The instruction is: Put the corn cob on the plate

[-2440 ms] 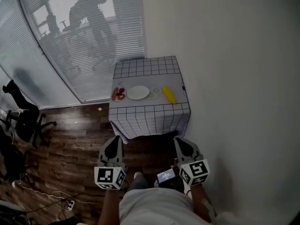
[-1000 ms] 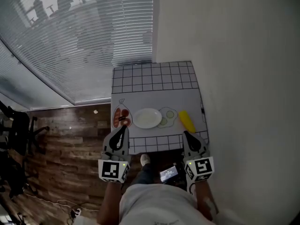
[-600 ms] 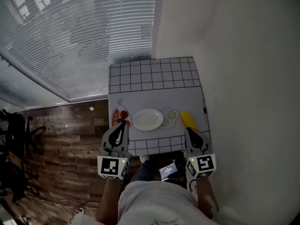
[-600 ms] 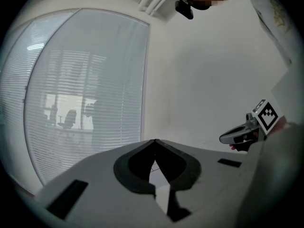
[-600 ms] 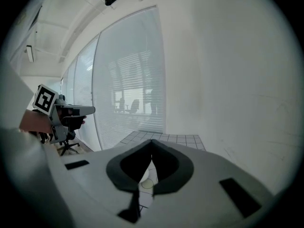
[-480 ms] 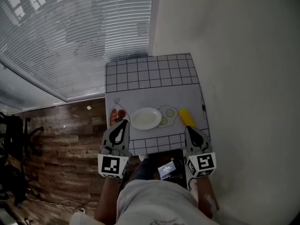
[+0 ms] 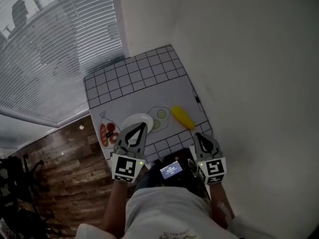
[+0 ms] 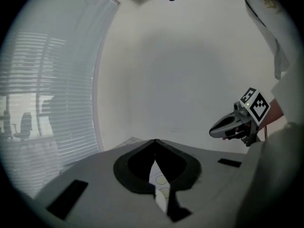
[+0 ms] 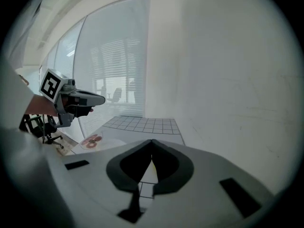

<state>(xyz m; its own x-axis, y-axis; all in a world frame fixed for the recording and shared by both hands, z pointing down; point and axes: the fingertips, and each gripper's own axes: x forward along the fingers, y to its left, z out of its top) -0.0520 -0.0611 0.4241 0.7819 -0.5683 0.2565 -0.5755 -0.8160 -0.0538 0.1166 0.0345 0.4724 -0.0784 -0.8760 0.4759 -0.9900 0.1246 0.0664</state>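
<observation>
The yellow corn cob point(image 7: 183, 117) lies on the grey mat at the table's right side. A white plate point(image 7: 133, 121) sits left of it, with two printed fried eggs point(image 7: 159, 115) between them. My left gripper point(image 7: 144, 126) is shut and empty, its tip over the plate's near edge. My right gripper point(image 7: 201, 134) is also shut and empty, a little short of the corn's near end. In the left gripper view the shut jaws point(image 8: 154, 141) point at the wall. In the right gripper view the shut jaws point(image 9: 151, 141) point along the table.
A checkered cloth point(image 7: 134, 73) covers the small table, which stands against a white wall point(image 7: 239, 83) on its right. A sausage print point(image 7: 106, 133) lies left of the plate. Blinds point(image 7: 45, 49) and wooden floor point(image 7: 55, 173) are to the left. A lit device point(image 7: 171, 169) hangs at the person's chest.
Both grippers have moved forward to the table's near edge, and the left tip now overlaps the plate. The head view has swung, so the table looks tilted. Both jaws stayed shut.
</observation>
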